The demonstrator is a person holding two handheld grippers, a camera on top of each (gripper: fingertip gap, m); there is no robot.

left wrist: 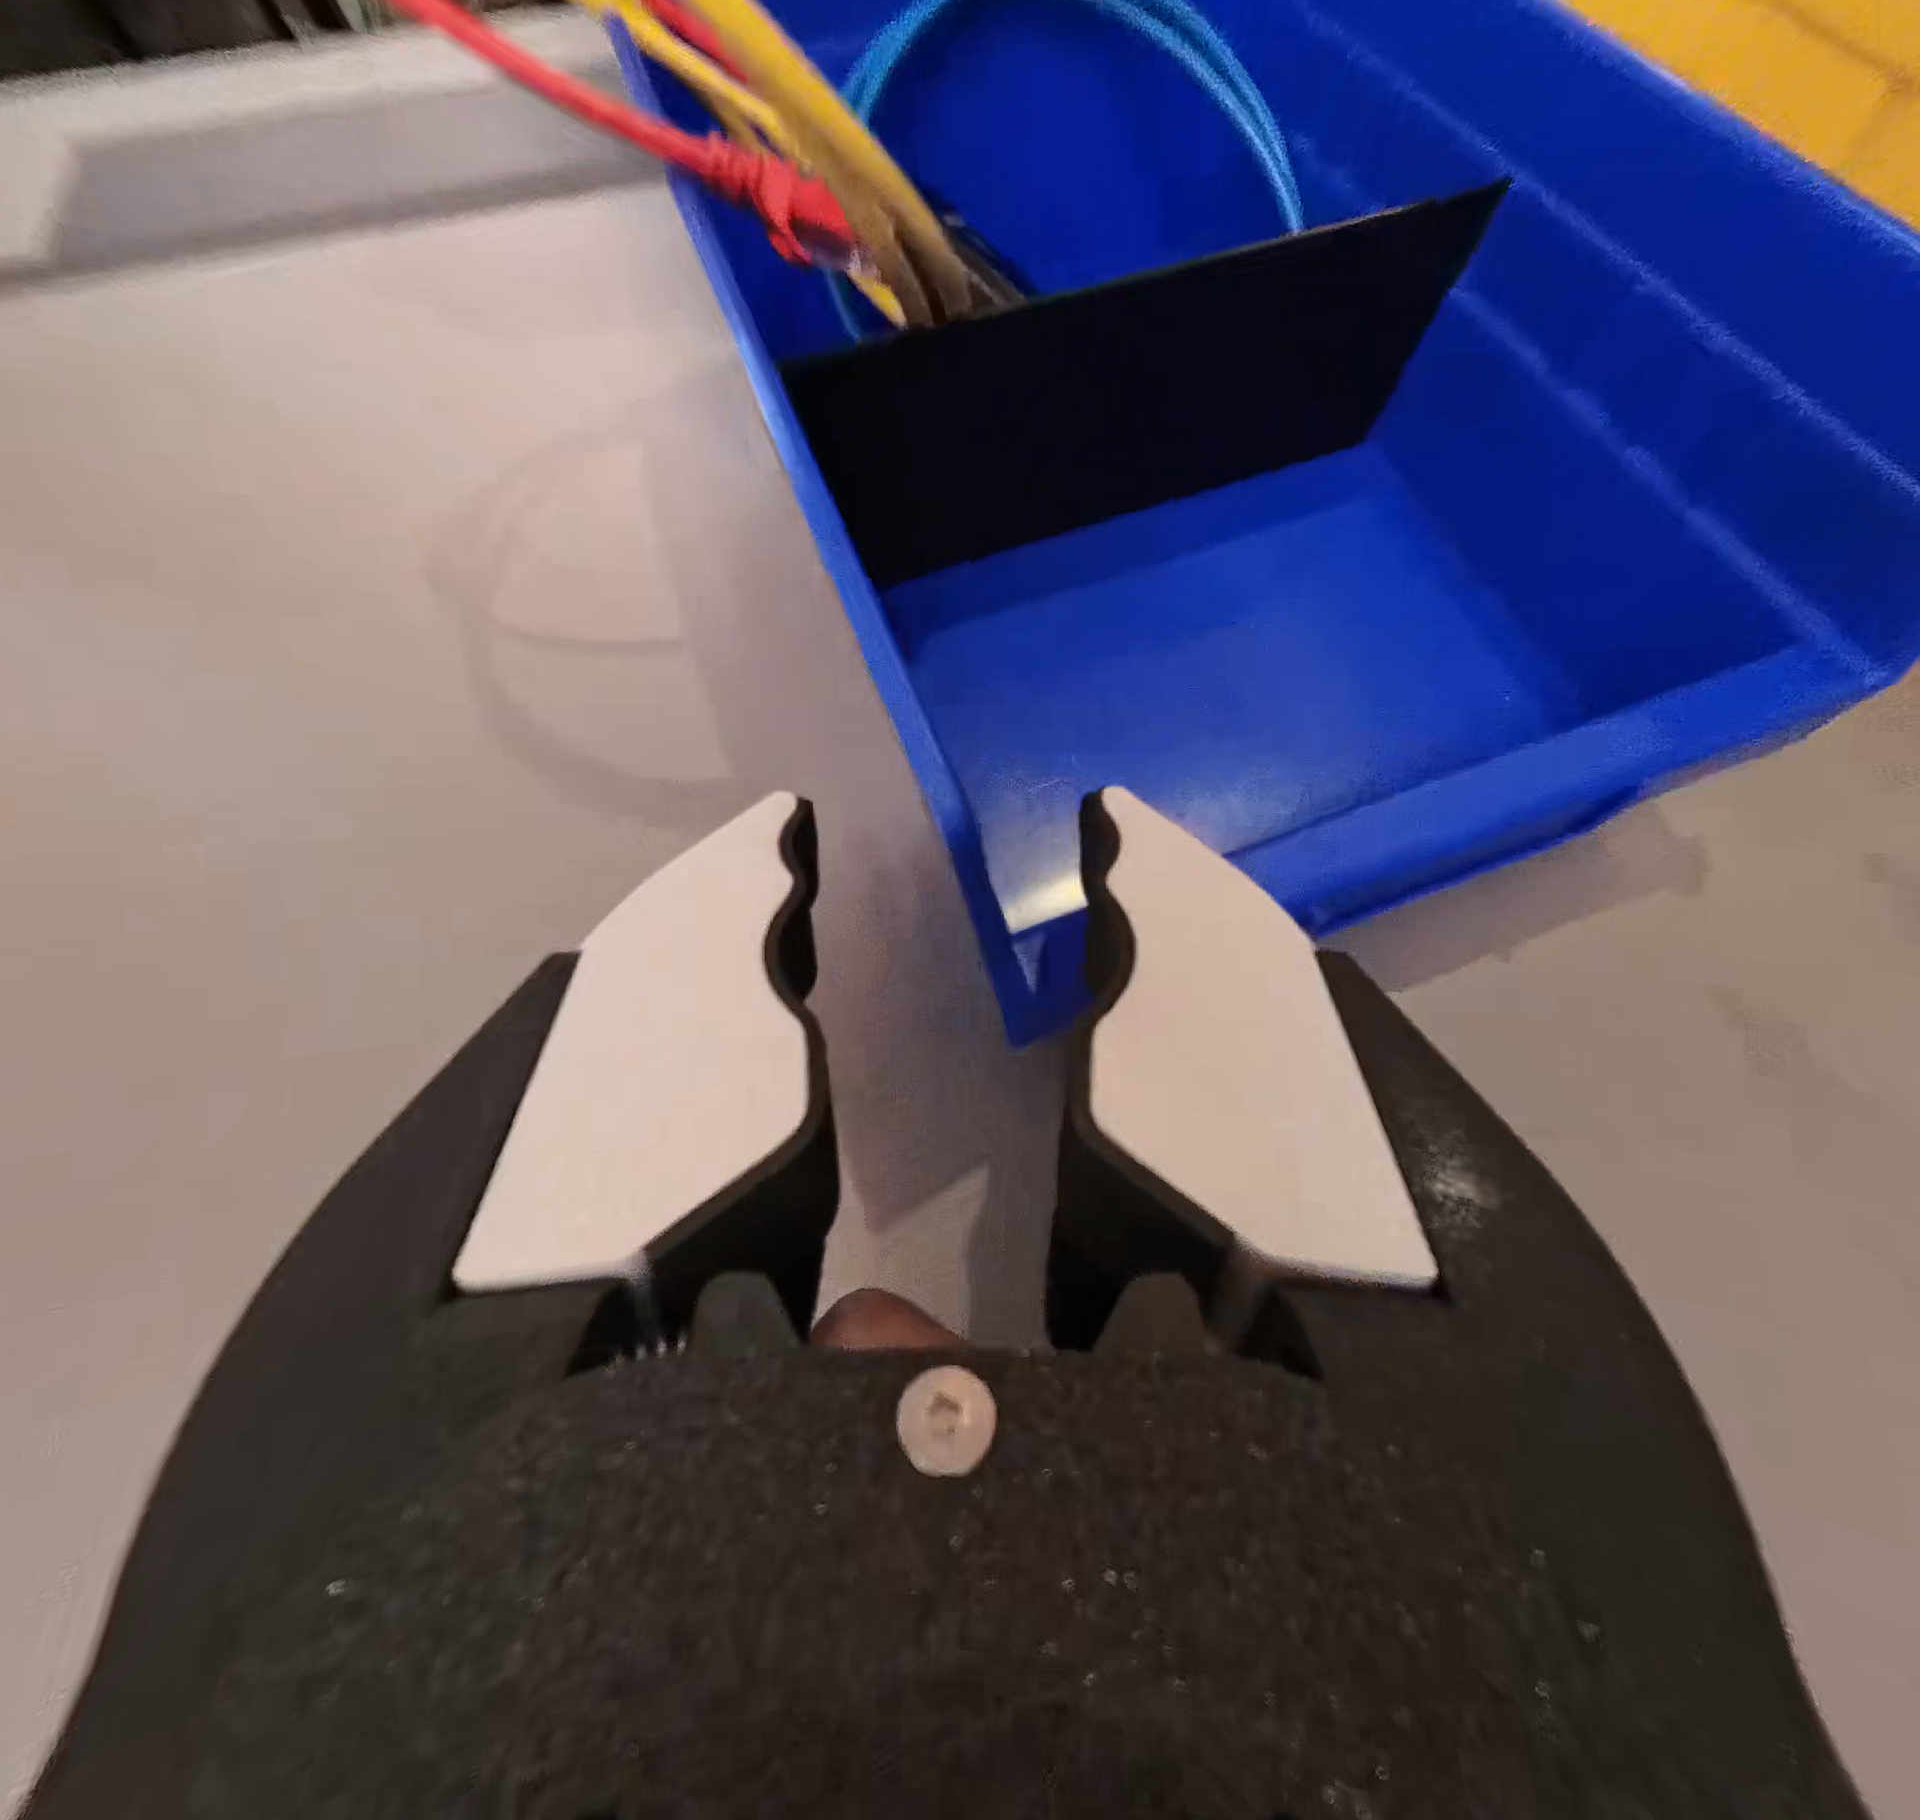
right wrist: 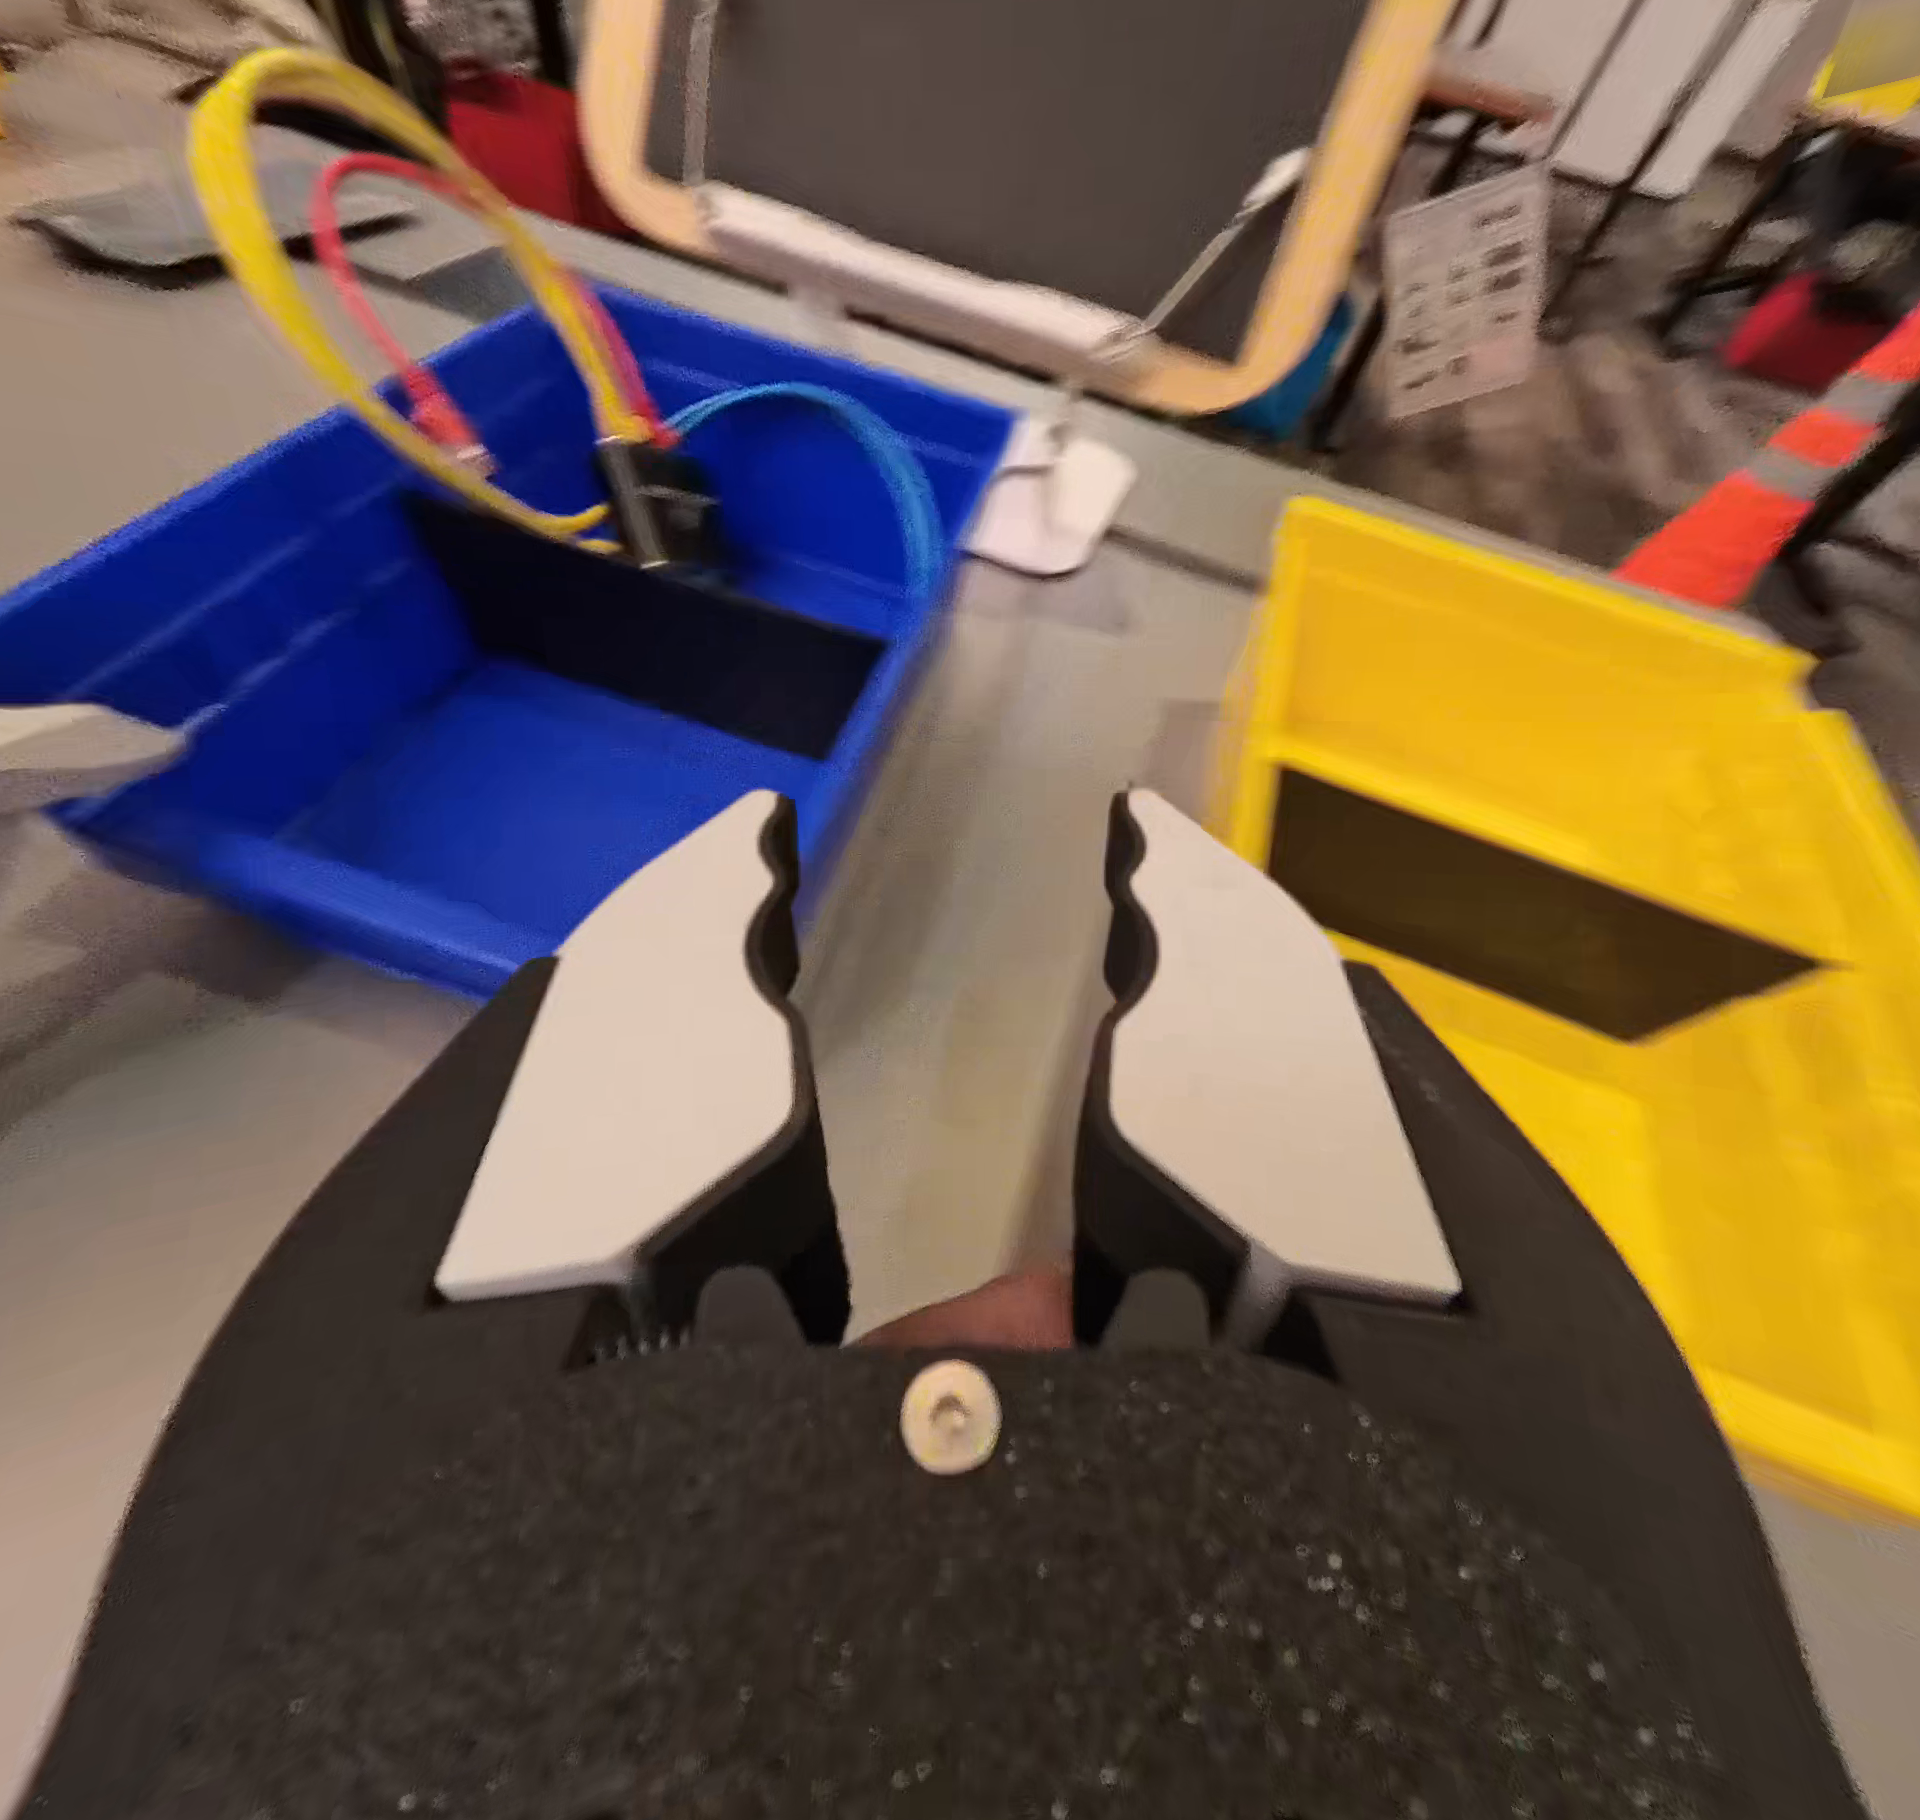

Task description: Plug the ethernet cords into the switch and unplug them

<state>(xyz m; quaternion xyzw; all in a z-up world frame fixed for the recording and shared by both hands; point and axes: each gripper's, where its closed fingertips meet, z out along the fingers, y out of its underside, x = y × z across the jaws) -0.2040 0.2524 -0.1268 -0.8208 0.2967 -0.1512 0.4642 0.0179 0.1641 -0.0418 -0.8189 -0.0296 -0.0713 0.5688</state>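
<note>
Your left gripper (left wrist: 945, 814) hangs at the near corner of the blue bin (left wrist: 1714, 336), jaws parted and empty. Behind the bin's black divider (right wrist: 644, 627) sit the switch (right wrist: 649, 503) and the yellow, red and blue cords (right wrist: 249, 212). Your right gripper (right wrist: 951, 814), jaws parted and empty, hovers over the grey surface (right wrist: 935, 835) between the blue bin and the yellow bin (right wrist: 1558, 648).
</note>
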